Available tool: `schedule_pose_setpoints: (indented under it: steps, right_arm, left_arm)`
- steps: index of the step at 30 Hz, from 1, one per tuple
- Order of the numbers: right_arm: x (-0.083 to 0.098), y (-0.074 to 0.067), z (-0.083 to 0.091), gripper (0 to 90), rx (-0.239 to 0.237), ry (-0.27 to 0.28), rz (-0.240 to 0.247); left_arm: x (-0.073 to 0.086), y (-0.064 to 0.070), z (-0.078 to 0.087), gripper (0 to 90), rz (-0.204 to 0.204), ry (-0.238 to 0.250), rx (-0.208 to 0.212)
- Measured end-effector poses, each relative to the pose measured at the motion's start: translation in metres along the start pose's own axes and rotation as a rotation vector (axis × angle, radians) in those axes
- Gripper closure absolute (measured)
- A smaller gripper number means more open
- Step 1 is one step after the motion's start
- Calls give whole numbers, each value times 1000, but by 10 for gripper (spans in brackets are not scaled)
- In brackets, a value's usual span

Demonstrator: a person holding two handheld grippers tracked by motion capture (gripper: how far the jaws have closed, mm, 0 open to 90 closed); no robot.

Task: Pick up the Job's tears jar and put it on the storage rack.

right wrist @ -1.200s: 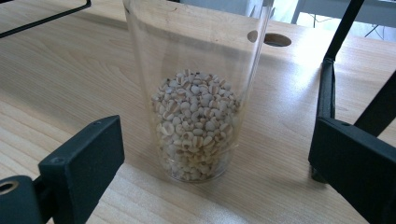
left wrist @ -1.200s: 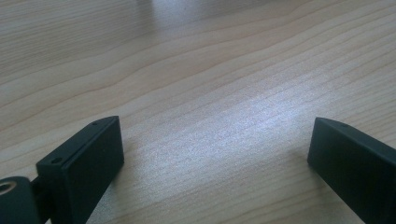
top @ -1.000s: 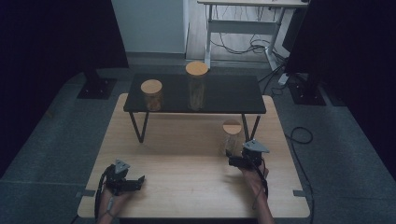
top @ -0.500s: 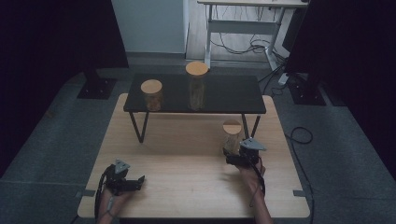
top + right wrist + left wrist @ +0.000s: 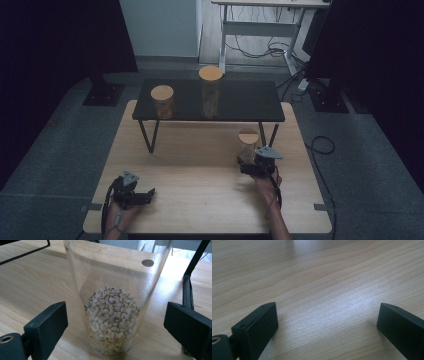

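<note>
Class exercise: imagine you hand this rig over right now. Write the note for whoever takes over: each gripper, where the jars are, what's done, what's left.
Left gripper: open, idle on the wooden table, nothing between the jaws.
Right gripper: jaws have just been closing around the grain jar but do not touch it yet.
Grain jar stands upright on the wooden table by the black shelf's right legs.
Short jar and tall jar stand on the shelf.
Left: close, lift, probably shelve it.

There are three jars with wooden lids: one short jar and one tall jar on the one black shelf, and one small jar on the one worktop.
</note>
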State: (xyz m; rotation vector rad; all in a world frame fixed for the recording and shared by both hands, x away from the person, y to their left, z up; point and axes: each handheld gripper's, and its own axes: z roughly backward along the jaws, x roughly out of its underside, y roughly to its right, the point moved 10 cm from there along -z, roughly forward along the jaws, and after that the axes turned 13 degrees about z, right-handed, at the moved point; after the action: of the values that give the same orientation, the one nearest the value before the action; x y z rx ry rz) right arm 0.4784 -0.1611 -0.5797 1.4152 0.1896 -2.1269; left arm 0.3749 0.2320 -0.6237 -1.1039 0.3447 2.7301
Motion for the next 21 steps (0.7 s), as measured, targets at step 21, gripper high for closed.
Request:
schedule_pose_setpoints:
  steps: [21]
  right_arm:
    - [-2, -3, -13, 101, -2, 5, 4]
  left_arm:
    - [0, 0, 0, 31, 0, 0, 1]
